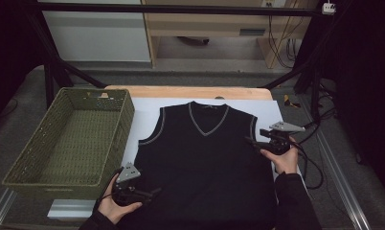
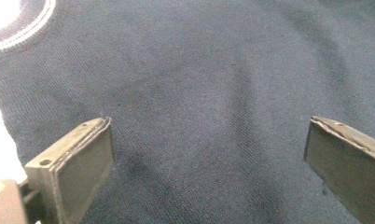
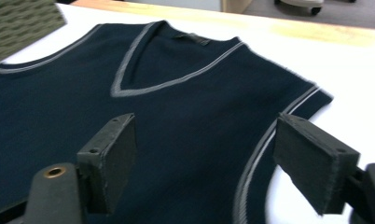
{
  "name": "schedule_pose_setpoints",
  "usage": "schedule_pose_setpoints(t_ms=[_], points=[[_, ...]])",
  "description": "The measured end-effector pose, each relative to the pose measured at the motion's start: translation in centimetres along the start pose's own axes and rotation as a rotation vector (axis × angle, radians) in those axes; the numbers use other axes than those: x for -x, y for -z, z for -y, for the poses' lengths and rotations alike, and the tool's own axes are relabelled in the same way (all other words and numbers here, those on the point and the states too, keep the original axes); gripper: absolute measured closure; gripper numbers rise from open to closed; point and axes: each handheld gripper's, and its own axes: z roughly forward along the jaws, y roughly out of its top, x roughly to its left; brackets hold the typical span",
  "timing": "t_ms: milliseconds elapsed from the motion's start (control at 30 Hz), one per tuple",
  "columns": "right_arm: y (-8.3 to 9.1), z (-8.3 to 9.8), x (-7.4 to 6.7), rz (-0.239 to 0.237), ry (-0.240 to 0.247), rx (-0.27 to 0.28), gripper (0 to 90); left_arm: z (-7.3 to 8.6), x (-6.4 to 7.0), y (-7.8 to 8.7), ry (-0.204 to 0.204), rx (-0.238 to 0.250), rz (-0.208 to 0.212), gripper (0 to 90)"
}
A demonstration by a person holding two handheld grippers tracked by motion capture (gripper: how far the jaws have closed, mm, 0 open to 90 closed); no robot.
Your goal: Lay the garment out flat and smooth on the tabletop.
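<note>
A dark navy sleeveless vest (image 1: 205, 153) with a grey-trimmed V-neck lies flat, front up, on a white sheet (image 1: 147, 115). My left gripper (image 1: 152, 192) rests low at the vest's bottom left corner, its jaws pointing right over the hem. In the left gripper view the left gripper (image 2: 209, 154) stands open, with bare knit fabric (image 2: 199, 84) between the pads. My right gripper (image 1: 252, 140) hovers at the vest's right armhole, pointing left. In the right gripper view the right gripper (image 3: 206, 154) is open above the grey armhole trim (image 3: 255, 158) and grips nothing.
A green woven basket (image 1: 118, 139) with nothing in it stands at the left, close to the vest's left shoulder. The wooden table edge (image 1: 190, 92) runs behind the sheet. Black frame legs (image 1: 49, 81) and cables (image 1: 315, 158) flank the table.
</note>
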Motion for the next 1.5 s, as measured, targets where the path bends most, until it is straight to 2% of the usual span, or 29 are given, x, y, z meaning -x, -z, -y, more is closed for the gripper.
schedule_pose_setpoints(t_ms=[100, 200, 367, 533, 700, 767, 833, 933, 1067, 1233, 1300, 1433, 1500], points=[[0.8, 1.1, -0.9, -0.021, 0.001, -0.028, 17.0, 0.0, 0.1, 0.1, -0.004, 0.002, 0.003, 0.6], [1.6, 1.8, -1.7, -0.039, 0.006, -0.022, 16.3, 0.0, 0.1, 0.2, -0.001, -0.001, -0.003, 0.6], [2.7, 3.2, -2.7, -0.052, -0.013, -0.052, 12.0, 0.3, 0.1, 0.5, -0.003, -0.009, -0.017, 0.6], [4.0, 4.5, -3.3, -0.074, -0.039, -0.049, 11.4, 0.5, 0.0, 0.7, -0.008, -0.025, -0.032, 0.9], [4.8, 6.3, -4.0, -0.102, -0.029, -0.114, 12.0, 0.8, 0.2, 0.7, -0.023, -0.062, -0.056, 4.0], [4.9, 6.6, -4.2, -0.098, -0.024, -0.164, 10.3, 0.9, 0.3, 0.7, -0.024, -0.08, -0.064, 5.0], [5.2, 7.0, -4.4, -0.094, -0.023, -0.172, 10.9, 1.1, 0.3, 0.8, -0.03, -0.102, -0.083, 7.6], [5.7, 7.4, -4.5, -0.083, -0.024, -0.196, 11.2, 1.3, 0.3, 0.9, -0.03, -0.139, -0.11, 12.8], [6.5, 8.2, -4.3, -0.024, -0.009, -0.23, 14.4, 1.8, 0.5, 0.9, -0.022, -0.199, -0.143, 19.6], [7.3, 9.2, -3.5, 0.064, -0.012, -0.285, 20.4, 2.0, 0.8, 1.4, 0.003, -0.21, -0.173, 28.6], [7.3, 9.6, -3.3, 0.075, -0.013, -0.293, 23.8, 2.1, 0.9, 1.7, 0.018, -0.217, -0.181, 32.3], [7.5, 9.6, -3.6, 0.12, 0.007, -0.29, 42.7, 2.2, 0.9, 2.3, 0.038, -0.229, -0.21, 49.3], [7.6, 9.6, -3.8, 0.129, -0.008, -0.289, 54.9, 2.3, 1.0, 2.4, 0.037, -0.227, -0.217, 59.6]])
